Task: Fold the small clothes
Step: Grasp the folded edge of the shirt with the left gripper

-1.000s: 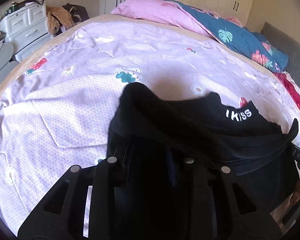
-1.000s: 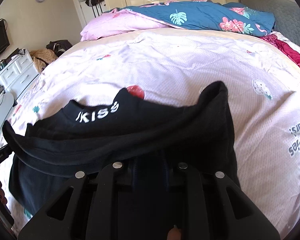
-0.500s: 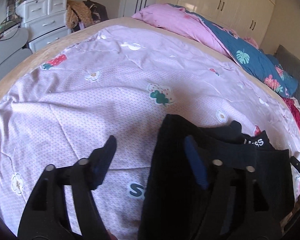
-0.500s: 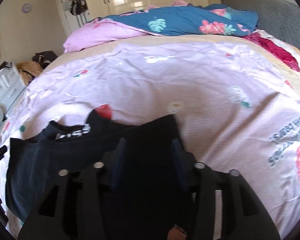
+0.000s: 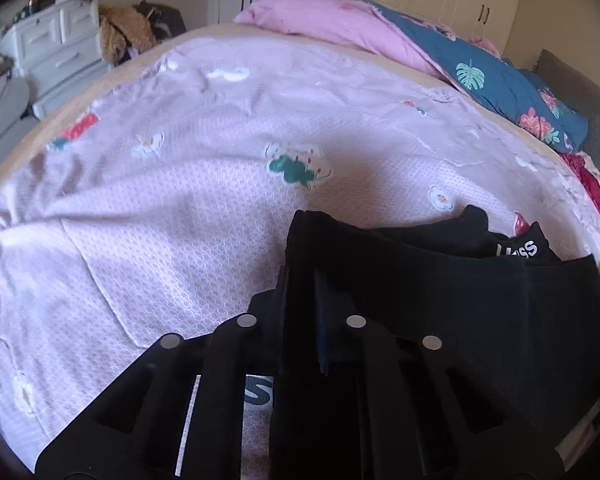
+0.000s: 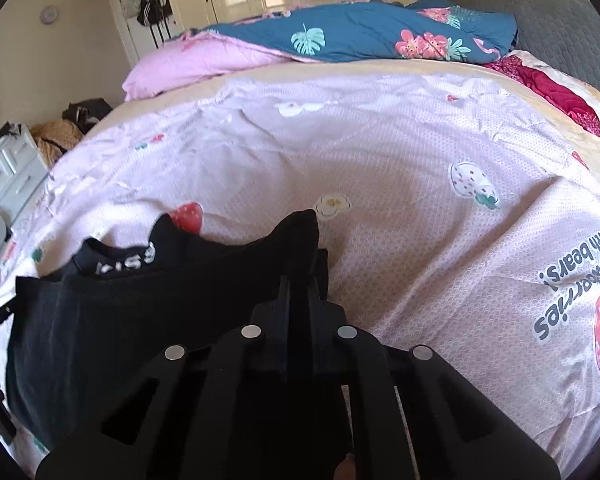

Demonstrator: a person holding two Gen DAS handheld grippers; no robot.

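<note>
A small black garment (image 5: 440, 280) with white lettering (image 5: 516, 249) on its band lies folded over on the lilac printed bedspread (image 5: 180, 208). My left gripper (image 5: 300, 292) is shut on the garment's left corner, and the cloth rises in a peak between its fingers. In the right wrist view the same black garment (image 6: 140, 312) spreads to the left. There my right gripper (image 6: 300, 292) is shut on its right corner, which stands up between the fingers. The lettered band (image 6: 128, 262) lies at the far side of the cloth.
A pink quilt (image 6: 188, 64) and a blue floral duvet (image 6: 360, 36) are piled at the far end of the bed. A red blanket (image 6: 556, 92) and grey headboard (image 6: 540, 28) are at right. White drawers (image 5: 56, 48) stand beyond the bed's left edge.
Both grippers held the garment lifted, then opened and let it settle on the bedspread. They have now shut again on its left and right corners.
</note>
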